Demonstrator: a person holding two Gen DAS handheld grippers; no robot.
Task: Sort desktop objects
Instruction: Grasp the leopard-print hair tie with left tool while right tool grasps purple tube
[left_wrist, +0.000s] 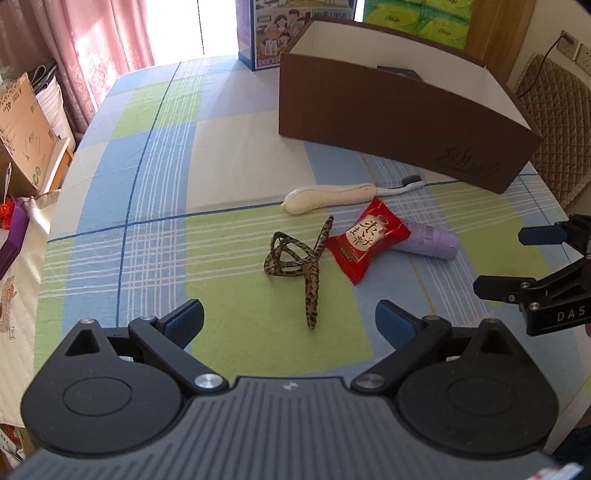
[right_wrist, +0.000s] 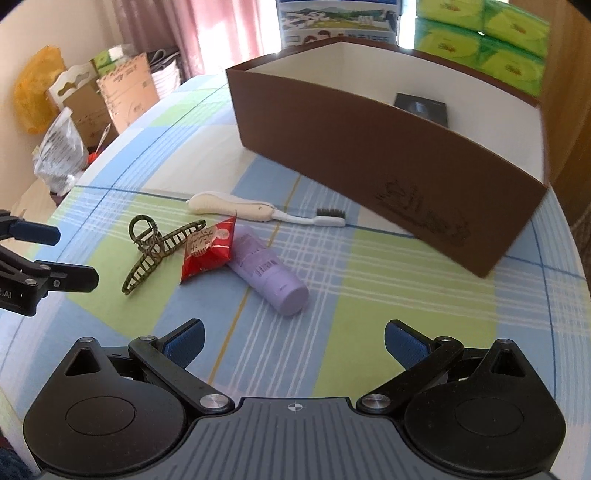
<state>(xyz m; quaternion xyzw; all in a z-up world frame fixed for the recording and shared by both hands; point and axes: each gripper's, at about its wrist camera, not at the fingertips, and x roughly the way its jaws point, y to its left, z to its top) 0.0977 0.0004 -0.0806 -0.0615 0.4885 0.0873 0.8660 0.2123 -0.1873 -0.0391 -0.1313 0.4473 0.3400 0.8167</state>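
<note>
A leopard-print hair claw (left_wrist: 301, 264) (right_wrist: 157, 247) lies on the checked cloth just ahead of my open left gripper (left_wrist: 290, 323). Beside it a red snack packet (left_wrist: 367, 240) (right_wrist: 208, 249) leans on a purple tube (left_wrist: 430, 242) (right_wrist: 269, 271). A cream toothbrush (left_wrist: 340, 195) (right_wrist: 258, 212) lies behind them. The brown box (left_wrist: 399, 122) (right_wrist: 369, 158) stands beyond, a dark item (right_wrist: 421, 107) inside it. My right gripper (right_wrist: 293, 341) is open and empty, the purple tube ahead of it. Each gripper shows in the other's view: the right gripper (left_wrist: 513, 262), the left gripper (right_wrist: 70, 254).
Green tissue packs (right_wrist: 480, 40) and a printed carton (left_wrist: 273, 33) stand behind the box. Cardboard boxes (left_wrist: 22, 136) and bags (right_wrist: 61, 155) crowd the table's left side. A padded chair (left_wrist: 557, 122) stands at the right edge.
</note>
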